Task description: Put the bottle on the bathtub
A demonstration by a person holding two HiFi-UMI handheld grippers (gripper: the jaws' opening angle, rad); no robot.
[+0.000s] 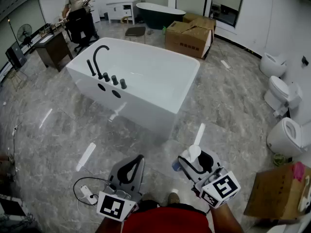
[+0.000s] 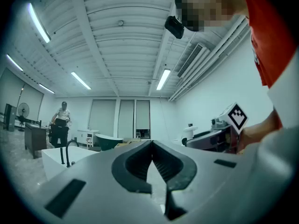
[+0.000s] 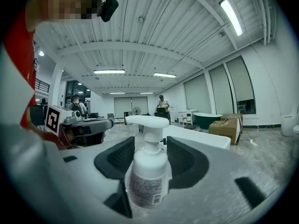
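One pump bottle [image 3: 148,171] stands upright, long axis vertical, spout toward the left tongs [image 2: 150,144], clamped in the right tongs [image 3: 148,148]; left tongs together, empty. Two bathtubs: white bathtub [image 1: 138,111] well ahead of both tongs, dark bathtub [image 1: 160,14] beyond

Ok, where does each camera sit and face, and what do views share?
Head view: on the head, steeply down at floor and bathtub; left gripper, right gripper, red shirt.
Left gripper view: rides that gripper, level along its shut jaws; red shirt, right gripper.
Right gripper view: along jaws clamping the bottle; left gripper alongside.
Shared: the bathtub, in all three.
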